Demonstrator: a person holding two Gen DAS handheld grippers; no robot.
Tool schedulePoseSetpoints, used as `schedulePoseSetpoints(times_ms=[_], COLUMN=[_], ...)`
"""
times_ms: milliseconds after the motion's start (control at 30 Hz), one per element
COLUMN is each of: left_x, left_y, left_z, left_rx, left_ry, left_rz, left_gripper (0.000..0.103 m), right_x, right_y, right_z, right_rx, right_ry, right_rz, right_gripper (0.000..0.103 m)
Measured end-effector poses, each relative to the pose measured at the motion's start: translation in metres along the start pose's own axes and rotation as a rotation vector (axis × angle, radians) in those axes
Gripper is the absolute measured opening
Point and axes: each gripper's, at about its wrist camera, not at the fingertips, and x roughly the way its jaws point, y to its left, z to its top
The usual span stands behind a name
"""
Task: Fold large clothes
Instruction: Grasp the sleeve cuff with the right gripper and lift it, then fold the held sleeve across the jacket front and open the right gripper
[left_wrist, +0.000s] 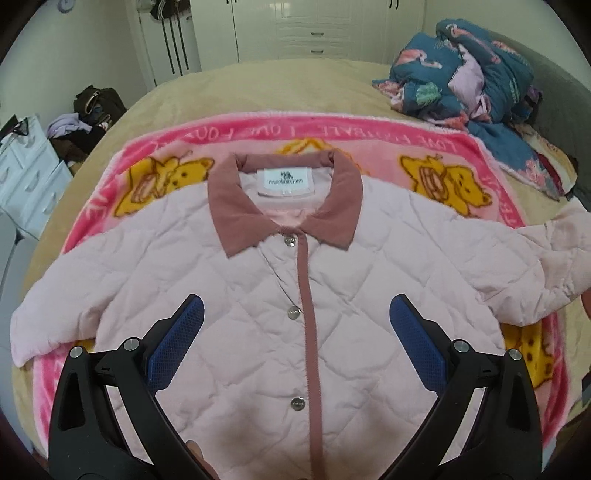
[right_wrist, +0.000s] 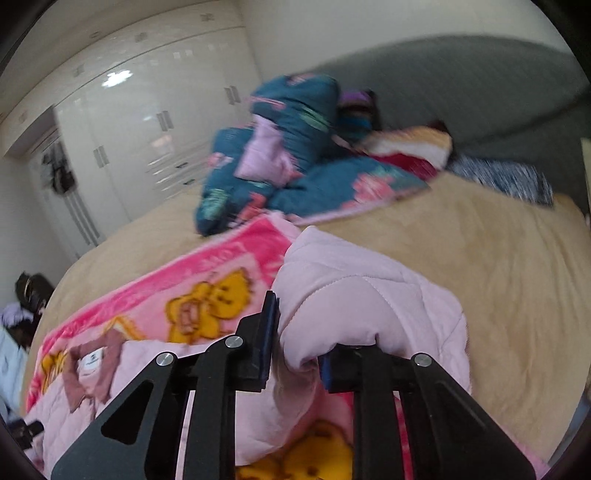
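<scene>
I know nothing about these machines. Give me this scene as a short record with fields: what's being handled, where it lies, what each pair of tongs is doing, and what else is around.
garment: pink quilted jacket, front up, snapped shut, darker collar
surface: pink bear blanket over a tan bed cover
left tongs: open, above the jacket front, holding nothing
right tongs: shut on the sleeve, which bunches up between the pads
nearby: teal flowered quilt heaped at the bed's far end; white wardrobe behind
fold: not yet made, left sleeve lies flat
</scene>
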Motion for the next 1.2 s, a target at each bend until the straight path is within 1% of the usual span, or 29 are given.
schedulePoseSetpoints(times_ms=[133, 267, 367, 433, 533, 633, 767, 833, 1000, 1200], left_x=[-0.014, -0.021, -0.031, -0.033, -0.036, -0.042, -0.044, -0.042, -0.036, -0.024], left_y=[0.014, 0.031, 0.049, 0.058, 0.073, 0.085, 0.098, 0.103, 0.115, 0.123], left_z=[0.005, 0.009, 0.011, 0.012, 0.011, 0.009, 0.007, 0.005, -0.001, -0.014], left_rx=[0.012, -0.003, -0.024, -0.04, -0.059, -0.063, -0.077, -0.08, -0.086, -0.091], left_ry=[-0.031, -0.048, -0.08, -0.087, -0.095, -0.124, -0.142, -0.14, -0.14, -0.122], left_rz=[0.014, 0.014, 0.012, 0.003, -0.002, 0.008, 0.01, 0.016, 0.03, 0.036], left_gripper=[0.095, 0.095, 0.095, 0.095, 0.095, 0.095, 0.095, 0.095, 0.095, 0.095], right_x=[-0.018, -0.031, -0.04, -0.044, -0.048, -0.049, -0.051, -0.051, -0.046, -0.036], right_y=[0.037, 0.072, 0.101, 0.121, 0.144, 0.168, 0.199, 0.213, 0.24, 0.264], right_z=[0.006, 0.01, 0.007, 0.004, -0.004, -0.015, -0.032, -0.041, -0.062, -0.108], right_rx=[-0.052, -0.108, -0.165, -0.21, -0.244, -0.275, -0.307, -0.316, -0.352, -0.383], right_ry=[-0.021, -0.034, -0.046, -0.049, -0.048, -0.043, -0.029, -0.016, 0.018, 0.089], right_rz=[0.042, 0.066, 0.085, 0.105, 0.141, 0.177, 0.232, 0.264, 0.304, 0.345], right_gripper=[0.018, 0.018, 0.018, 0.018, 0.018, 0.018, 0.018, 0.018, 0.018, 0.018])
